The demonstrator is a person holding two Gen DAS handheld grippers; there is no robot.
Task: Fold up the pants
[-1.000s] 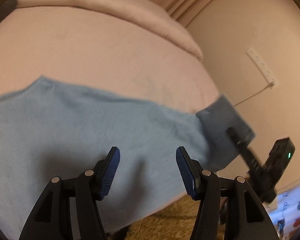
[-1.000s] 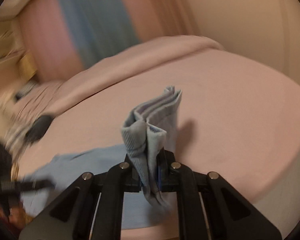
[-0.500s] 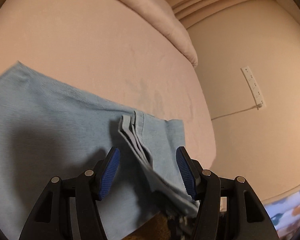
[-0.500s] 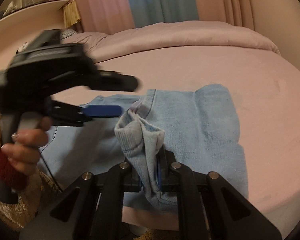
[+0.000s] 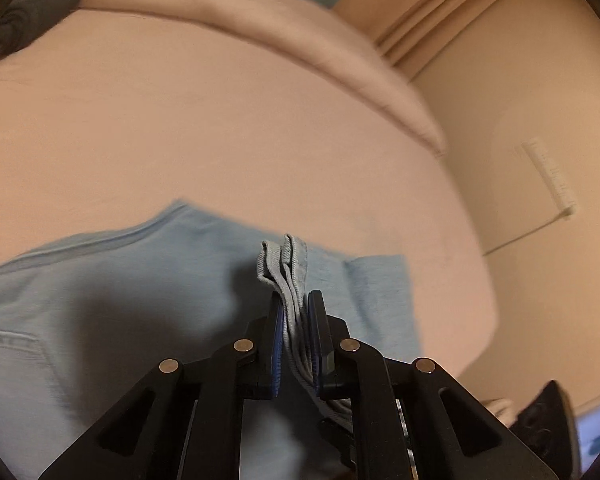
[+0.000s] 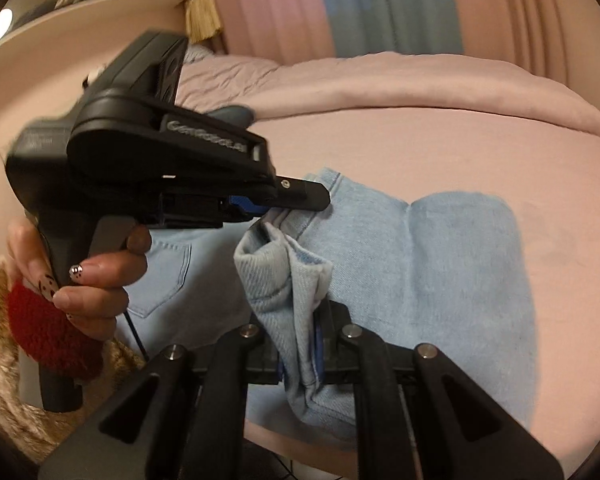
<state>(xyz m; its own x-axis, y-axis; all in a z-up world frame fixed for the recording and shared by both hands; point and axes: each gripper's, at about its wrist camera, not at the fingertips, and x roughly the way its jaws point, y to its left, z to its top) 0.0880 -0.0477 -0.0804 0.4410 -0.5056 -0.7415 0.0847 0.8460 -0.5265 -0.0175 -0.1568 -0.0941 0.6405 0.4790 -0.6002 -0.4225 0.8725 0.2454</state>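
Observation:
Light blue denim pants (image 5: pixel 112 280) lie on the pink bed, folded over on themselves; they also show in the right wrist view (image 6: pixel 440 264), with a back pocket at the left. My left gripper (image 5: pixel 296 312) is shut on a stack of hem edges (image 5: pixel 284 256) that stands up between its blue pads. It also shows from the side in the right wrist view (image 6: pixel 296 200), clamped on the cloth edge. My right gripper (image 6: pixel 304 344) is shut on a bunched fold of the same pants (image 6: pixel 280 272), right beside the left gripper.
The pink bed (image 5: pixel 220 120) stretches far and left, with a folded pink duvet (image 6: pixel 420 80) at its back. A wall with a white power strip (image 5: pixel 548 176) is on the right. A beige fluffy rug (image 6: pixel 4 360) lies below the bed's edge. A shelf (image 6: pixel 80 12) stands far left.
My left gripper has closed on the hem edges that lay between its open fingers half a second ago. The right gripper keeps its hold and has brought the leg ends over onto the pants.

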